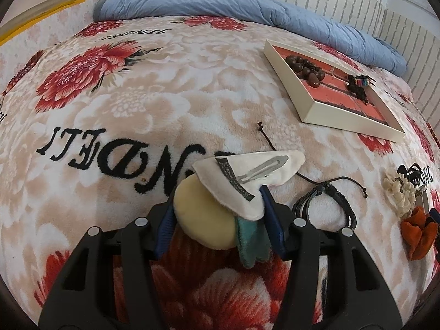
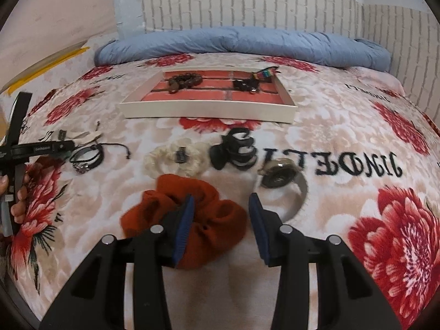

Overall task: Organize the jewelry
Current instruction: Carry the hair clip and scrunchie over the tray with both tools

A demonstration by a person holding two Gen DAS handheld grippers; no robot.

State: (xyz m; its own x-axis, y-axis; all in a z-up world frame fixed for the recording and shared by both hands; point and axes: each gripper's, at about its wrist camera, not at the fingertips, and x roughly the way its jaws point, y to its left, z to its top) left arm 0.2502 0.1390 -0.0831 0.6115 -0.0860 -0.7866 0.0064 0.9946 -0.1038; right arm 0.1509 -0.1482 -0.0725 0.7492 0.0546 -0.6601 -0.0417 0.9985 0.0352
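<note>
The left tongs (image 1: 220,209) are closed on a felt hair clip (image 1: 247,181), a soft plush piece with a pale yellow round pad, a cream leaf-shaped flap and a teal scrap below; a flat silver snap clip lies along the cream flap, its long axis running from near-left up to far-right, tip pointing towards the tray (image 1: 308,110). A dark ribbon label crosses the flap, its writing too small to read. The right tongs (image 2: 221,220) stand partly open and hold nothing, hovering over a rust-orange fabric scrunchie (image 2: 209,220), whose right part lies between the blue ribbed pads. Beyond it lie a cream ruffled scrunchie (image 2: 165,159), a black claw clip (image 2: 236,148) and a roll of clear tape (image 2: 277,176). To the left a braided black leather bracelet (image 2: 88,156) lies coiled with its cords trailing right. The shallow white cardboard tray sits far on the bed, long side across the view, lined with a red brick print; it holds a brown bead bracelet (image 2: 181,81) on the left and a rainbow-striped ring (image 2: 265,73) on the right. The fleece blanket (image 2: 343,143), beige with red flowers, reads "JINDELI" upside down. A rolled blue quilt (image 2: 247,44) lies against the white brick wall.
</note>
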